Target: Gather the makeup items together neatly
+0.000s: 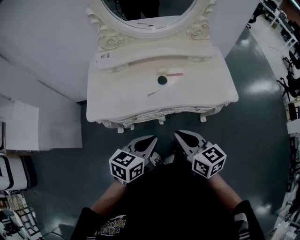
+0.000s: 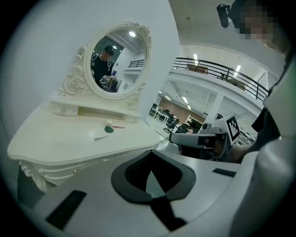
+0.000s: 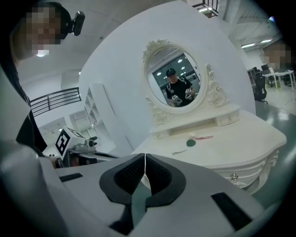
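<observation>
Three small makeup items lie on the white vanity table (image 1: 117, 101): a dark green round piece (image 1: 162, 80), a thin pink stick (image 1: 176, 74) just right of it, and a slim metal piece (image 1: 153, 92) nearer the front edge. The gripper views show them too: green piece (image 2: 108, 129) (image 3: 190, 143), pink stick (image 3: 203, 137), metal piece (image 2: 101, 138). My left gripper (image 1: 153, 138) and right gripper (image 1: 178, 134) hang side by side below the table's front edge, well short of the items. Both are shut with nothing between the jaws.
An oval mirror (image 1: 150, 14) in a carved frame stands at the back on a raised shelf (image 1: 154, 54) that carries a white tag (image 1: 104, 56). White cabinets (image 1: 23, 122) stand at the left. Dark glossy floor (image 1: 253, 126) surrounds the table. The person's black clothing fills the bottom.
</observation>
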Tool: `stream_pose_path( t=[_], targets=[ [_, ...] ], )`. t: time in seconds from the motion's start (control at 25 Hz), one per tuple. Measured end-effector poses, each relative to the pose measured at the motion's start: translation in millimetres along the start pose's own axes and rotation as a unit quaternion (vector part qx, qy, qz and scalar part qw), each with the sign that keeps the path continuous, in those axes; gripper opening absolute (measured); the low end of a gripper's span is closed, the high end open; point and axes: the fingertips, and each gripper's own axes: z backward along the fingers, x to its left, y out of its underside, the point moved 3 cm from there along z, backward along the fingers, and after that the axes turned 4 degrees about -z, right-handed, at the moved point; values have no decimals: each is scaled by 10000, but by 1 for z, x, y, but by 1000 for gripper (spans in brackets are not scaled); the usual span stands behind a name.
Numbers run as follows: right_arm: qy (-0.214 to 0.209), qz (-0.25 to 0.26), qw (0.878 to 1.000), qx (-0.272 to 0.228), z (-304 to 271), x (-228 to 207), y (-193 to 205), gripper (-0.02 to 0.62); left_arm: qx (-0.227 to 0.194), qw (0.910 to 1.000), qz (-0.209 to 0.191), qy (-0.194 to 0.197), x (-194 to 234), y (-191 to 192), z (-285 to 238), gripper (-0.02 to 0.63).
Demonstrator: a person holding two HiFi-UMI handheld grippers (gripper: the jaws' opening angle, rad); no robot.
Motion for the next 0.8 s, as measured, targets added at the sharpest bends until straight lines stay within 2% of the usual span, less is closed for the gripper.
stream_pose_path(
  t=[0.24,0.44,0.64,0.8],
  targets=[
    [-139,119,9996,226,-20,-15,-11,31,-97,9993,217,-284,14,-1,5,8],
    [-358,470,9969,516,-57,-31,-25,31,-259,9973,368,-576,32,-8,4,8],
    [-530,946,9894,965,-92,-55,-35,31,-331,9948,544,-790,47,-16,-6,8],
    [-767,1438,9775,1342,-122,-73,-38,31,-374,9922,692,-966,58,-22,-18,8]
  ],
)
